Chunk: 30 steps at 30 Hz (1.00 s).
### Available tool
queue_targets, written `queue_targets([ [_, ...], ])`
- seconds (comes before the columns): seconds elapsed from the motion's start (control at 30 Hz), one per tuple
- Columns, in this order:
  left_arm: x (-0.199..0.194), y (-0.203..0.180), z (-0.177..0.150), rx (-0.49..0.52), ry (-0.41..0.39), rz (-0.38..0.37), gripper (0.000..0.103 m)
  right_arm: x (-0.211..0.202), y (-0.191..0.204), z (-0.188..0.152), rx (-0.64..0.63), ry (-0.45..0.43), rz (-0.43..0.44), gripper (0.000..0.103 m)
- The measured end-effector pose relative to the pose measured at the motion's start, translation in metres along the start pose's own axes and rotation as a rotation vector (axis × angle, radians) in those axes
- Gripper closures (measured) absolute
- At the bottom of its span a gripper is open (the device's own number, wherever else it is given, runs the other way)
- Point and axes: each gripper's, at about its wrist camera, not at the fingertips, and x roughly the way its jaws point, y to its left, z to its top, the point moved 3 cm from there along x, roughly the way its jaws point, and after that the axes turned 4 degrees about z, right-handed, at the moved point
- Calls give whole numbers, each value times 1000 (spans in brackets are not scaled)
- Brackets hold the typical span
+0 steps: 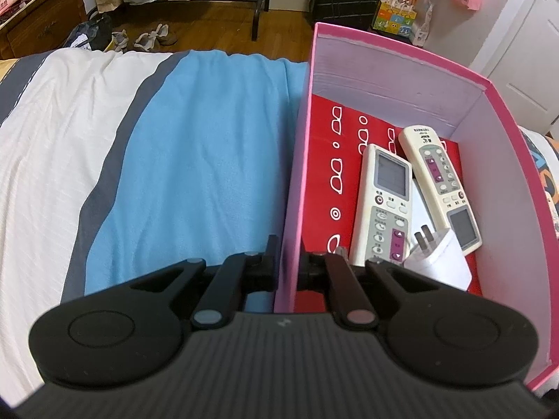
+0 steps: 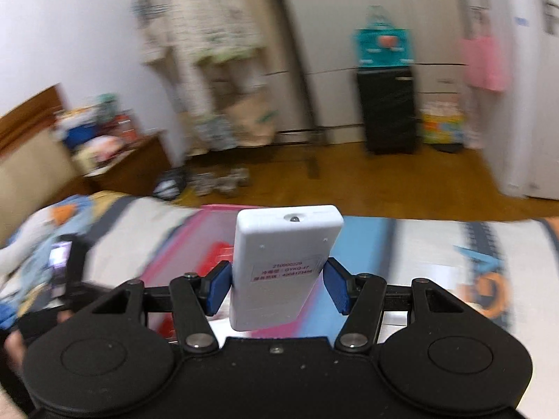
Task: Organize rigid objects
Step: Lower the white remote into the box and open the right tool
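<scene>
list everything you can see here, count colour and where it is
pink box: 1, pink walls with red patterned floor, on the bed, right of the blue blanket
remotes in box: 2, cream-white with purple buttons, lying face up on the box floor
plug adapter: 1, white, in the box at the remotes' near ends
held remote: 1, white, back side with label showing, above the bed
blue blanket: 1, light blue, spread on the bed
bedsheet: 1, white with grey bands, left of the blanket
left claw: 1, black, straddling the box's left wall
right claw: 1, black with blue pads, gripping the held remote
</scene>
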Motion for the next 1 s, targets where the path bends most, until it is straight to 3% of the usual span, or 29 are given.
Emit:
queue_targets([
  [0.17, -2, -1, -1, 14, -11, 3, 97, 44, 29, -8, -7, 84, 121, 40],
  [0.4, -3, 1, 1, 9, -9, -14, 98, 130, 30, -21, 94, 247, 105, 40],
  [0.67, -1, 5, 1, 6, -13, -37, 98, 203, 25, -17, 281, 241, 78, 40],
  [0.8, 1, 6, 1, 7, -16, -44, 97, 201, 24, -18, 328, 208, 84, 39],
  [1.0, 3, 6, 1, 1, -11, -47, 97, 150, 24, -5, 191, 141, 43, 36],
])
